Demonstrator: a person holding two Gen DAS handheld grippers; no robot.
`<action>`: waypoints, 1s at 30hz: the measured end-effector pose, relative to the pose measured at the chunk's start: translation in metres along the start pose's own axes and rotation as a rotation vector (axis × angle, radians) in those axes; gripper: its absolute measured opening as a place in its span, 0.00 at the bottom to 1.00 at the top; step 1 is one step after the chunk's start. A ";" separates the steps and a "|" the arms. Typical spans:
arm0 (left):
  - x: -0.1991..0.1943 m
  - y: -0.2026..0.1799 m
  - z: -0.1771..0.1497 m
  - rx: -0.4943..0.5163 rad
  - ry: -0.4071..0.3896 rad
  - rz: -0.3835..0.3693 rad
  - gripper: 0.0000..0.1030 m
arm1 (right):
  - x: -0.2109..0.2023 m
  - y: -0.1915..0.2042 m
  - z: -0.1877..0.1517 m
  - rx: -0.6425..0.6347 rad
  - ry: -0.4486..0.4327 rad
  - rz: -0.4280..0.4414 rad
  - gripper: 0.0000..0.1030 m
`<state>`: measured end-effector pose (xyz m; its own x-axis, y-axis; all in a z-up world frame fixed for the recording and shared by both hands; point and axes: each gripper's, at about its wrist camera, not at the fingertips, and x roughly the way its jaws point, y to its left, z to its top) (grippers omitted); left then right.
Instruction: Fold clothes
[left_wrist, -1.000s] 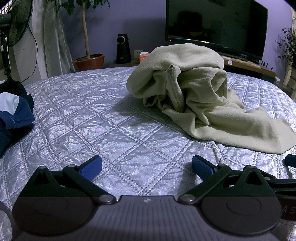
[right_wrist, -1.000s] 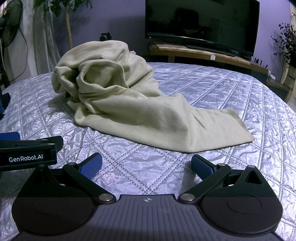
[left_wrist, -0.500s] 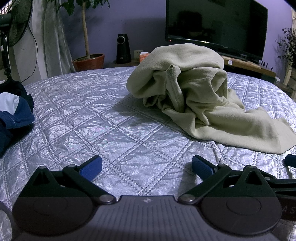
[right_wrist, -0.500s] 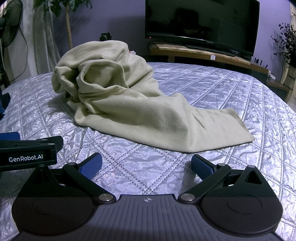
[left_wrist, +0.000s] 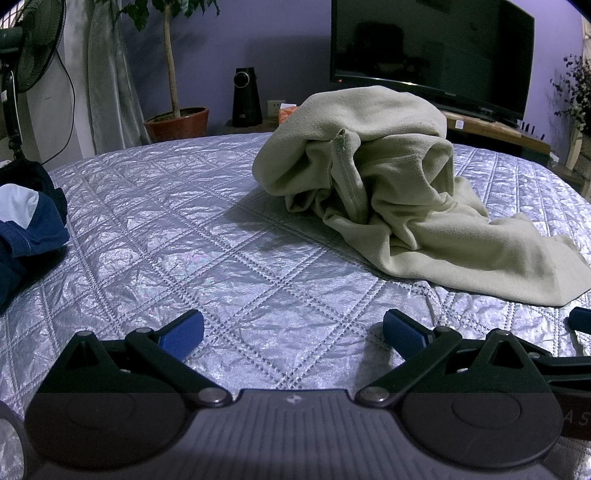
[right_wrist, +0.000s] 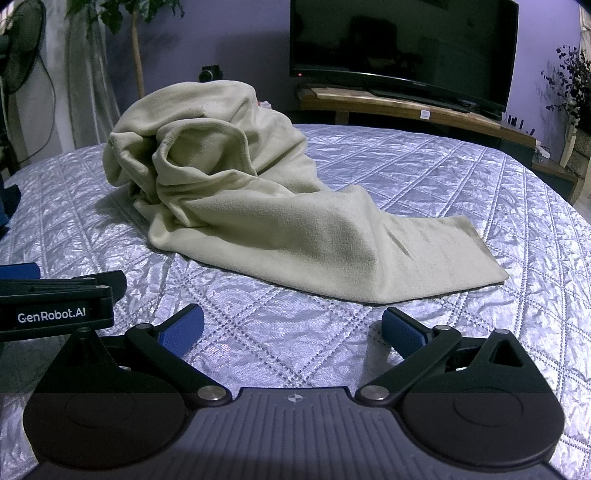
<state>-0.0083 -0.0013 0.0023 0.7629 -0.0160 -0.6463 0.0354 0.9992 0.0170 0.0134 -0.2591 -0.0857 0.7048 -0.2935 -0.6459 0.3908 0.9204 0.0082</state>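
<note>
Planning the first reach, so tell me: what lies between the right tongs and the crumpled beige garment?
Only bare silver quilted cover lies between the open right tongs and the beige garment, as the right wrist view shows.

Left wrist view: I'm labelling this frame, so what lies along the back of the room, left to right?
Standing fan → potted plant → black speaker → television.
</note>
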 end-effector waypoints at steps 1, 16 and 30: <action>0.000 0.000 0.000 0.000 0.000 0.000 1.00 | 0.000 0.000 0.000 0.000 0.000 0.000 1.00; -0.002 0.001 -0.001 0.001 0.000 -0.001 1.00 | 0.000 0.000 0.000 -0.001 0.000 0.000 1.00; 0.000 -0.007 0.002 -0.001 -0.001 -0.012 1.00 | 0.001 0.000 0.000 -0.002 0.001 0.000 1.00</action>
<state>-0.0069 -0.0079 0.0037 0.7631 -0.0277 -0.6457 0.0437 0.9990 0.0088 0.0141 -0.2591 -0.0860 0.7042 -0.2934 -0.6465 0.3899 0.9208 0.0067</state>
